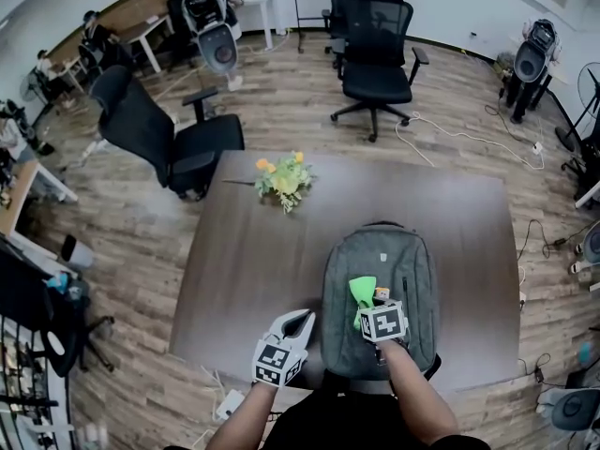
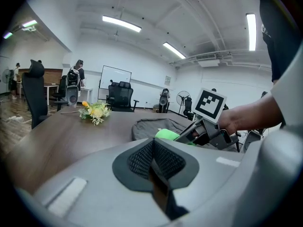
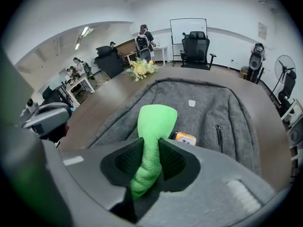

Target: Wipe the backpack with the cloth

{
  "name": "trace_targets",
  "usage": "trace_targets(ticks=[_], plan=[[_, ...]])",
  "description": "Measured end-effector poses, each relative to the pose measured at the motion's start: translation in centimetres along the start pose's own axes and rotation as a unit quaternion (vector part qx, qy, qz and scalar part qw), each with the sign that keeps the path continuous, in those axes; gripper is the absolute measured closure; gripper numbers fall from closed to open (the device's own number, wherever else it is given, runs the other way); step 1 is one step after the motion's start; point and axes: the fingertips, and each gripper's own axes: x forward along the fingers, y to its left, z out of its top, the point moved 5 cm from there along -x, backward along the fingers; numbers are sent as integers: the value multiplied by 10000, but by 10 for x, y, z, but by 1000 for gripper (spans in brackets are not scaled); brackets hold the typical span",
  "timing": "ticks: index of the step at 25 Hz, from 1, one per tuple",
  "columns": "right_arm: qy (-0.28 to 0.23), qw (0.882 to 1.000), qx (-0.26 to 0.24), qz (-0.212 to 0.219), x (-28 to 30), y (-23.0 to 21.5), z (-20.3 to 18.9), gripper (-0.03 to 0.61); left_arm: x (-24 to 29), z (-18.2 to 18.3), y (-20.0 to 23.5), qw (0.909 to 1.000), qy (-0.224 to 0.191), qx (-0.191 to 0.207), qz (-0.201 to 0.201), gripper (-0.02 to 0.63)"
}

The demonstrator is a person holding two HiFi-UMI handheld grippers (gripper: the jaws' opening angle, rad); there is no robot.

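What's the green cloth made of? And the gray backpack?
The green cloth looks like soft microfiber or terry: its surface is fuzzy and it folds limply where the right tool pinches it. The backpack seems to be matte, speckled gray woven fabric, probably polyester, with a dark zipper.

Fuzzy green cloth (image 3: 152,141); matt grey woven backpack (image 1: 380,289).

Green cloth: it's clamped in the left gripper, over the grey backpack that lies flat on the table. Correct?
Wrong gripper. The right gripper view shows the green cloth clamped in the right gripper, whose jaws are shut on it. The left gripper is shut on nothing. The rest stands: the cloth is over the grey backpack, which lies flat on the table.
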Motion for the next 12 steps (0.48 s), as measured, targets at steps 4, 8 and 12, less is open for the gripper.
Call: trace_targets(ticks=[4,8,12], plan=[[-28,9994,96,-325,-8,-20,-5,483,7,2,-5,9999,27,23,-159,594],[-21,9983,138,-572,-17,-42,-12,483,16,6,-12,9995,-9,86,-292,594],[5,9976,218,-651,-29,-61,-19,482,22,6,-16,9992,39,109,-371,594]])
